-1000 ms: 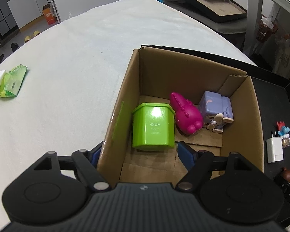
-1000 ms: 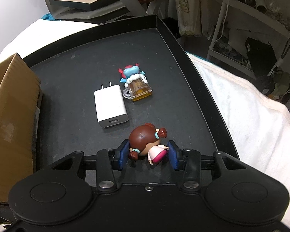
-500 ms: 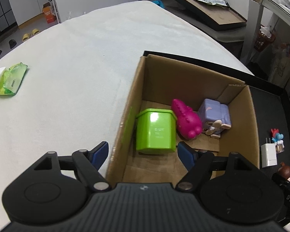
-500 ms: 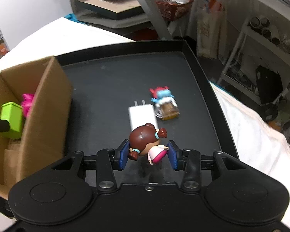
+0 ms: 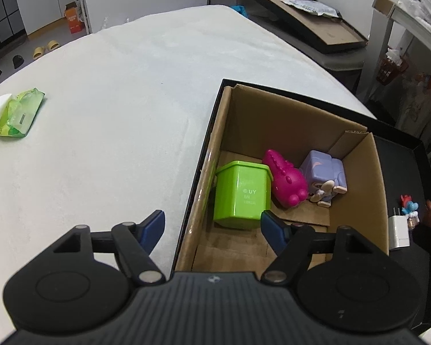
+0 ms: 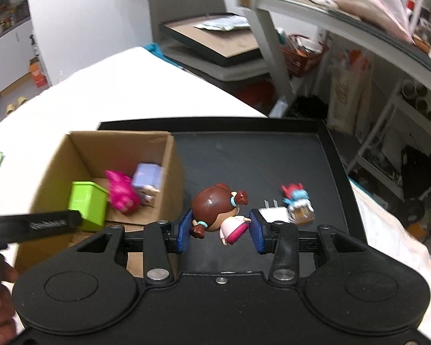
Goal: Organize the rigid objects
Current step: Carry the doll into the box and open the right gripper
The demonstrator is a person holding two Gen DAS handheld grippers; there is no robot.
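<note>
Left wrist view
Left tongs (image 5: 212, 224): spread wide and empty, one finger outside the near-left wall of the cardboard box (image 5: 356, 178), the other inside it.
Box contents: three things: one green container (image 5: 241, 194), one magenta toy (image 5: 286, 182), one lilac figure (image 5: 324, 176), in a row left to right.
Tray (image 5: 411, 158): black, on the white-covered bench (image 5: 106, 109); right of the box lie one white charger (image 5: 398, 233) and one red-and-blue figurine (image 5: 408, 207).

Right wrist view
Right tongs (image 6: 220, 232): closed on the brown-haired doll (image 6: 217, 212), clamped across its body, long axis across the fingers, head to the left.
Deciding relation: the box opening lies to the left of the doll and lower; the right tongs carry it, so judged the carry goes leftward over the box wall.
Remaining on tray: two things, charger and figurine, just beyond the right finger.
</note>
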